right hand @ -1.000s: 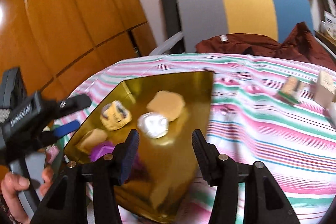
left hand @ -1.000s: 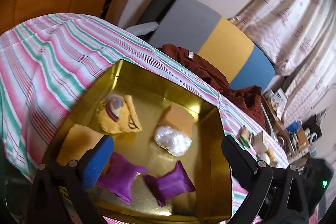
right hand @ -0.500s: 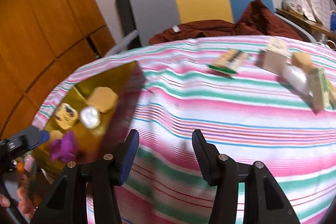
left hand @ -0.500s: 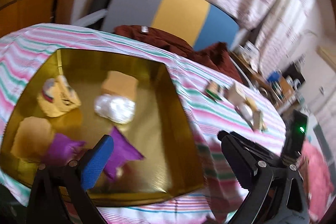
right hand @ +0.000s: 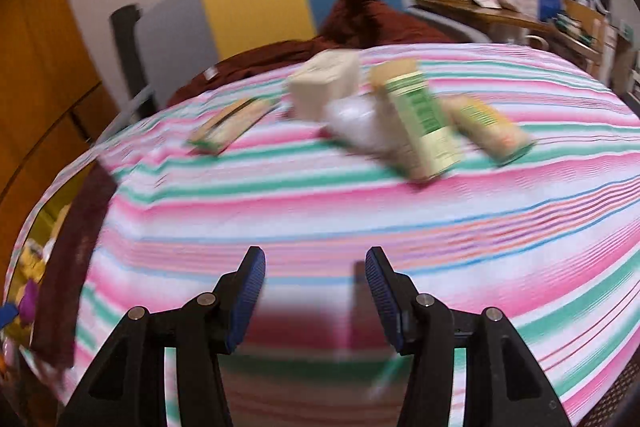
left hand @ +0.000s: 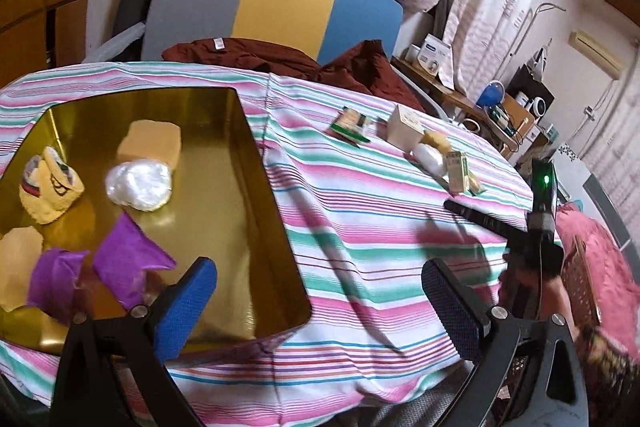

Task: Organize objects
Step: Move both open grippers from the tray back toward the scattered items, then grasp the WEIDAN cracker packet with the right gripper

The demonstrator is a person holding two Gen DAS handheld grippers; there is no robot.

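Right gripper (right hand: 315,297), jaws apart and empty, faces the green carton (right hand: 420,119) standing straight ahead; the tray (left hand: 256,163) lies far to the carton's left, under the wide-open, empty left gripper (left hand: 320,303); right hand nearer.

Soft, even indoor light; both fisheye views bend hard and darken to black at the corners. The gold tray (left hand: 256,155) throws warm glare and reflections. Dark shadows streak the striped cloth (left hand: 360,219). The right wrist view is motion-smeared, its boxes (right hand: 420,123) blurred; the left is sharper
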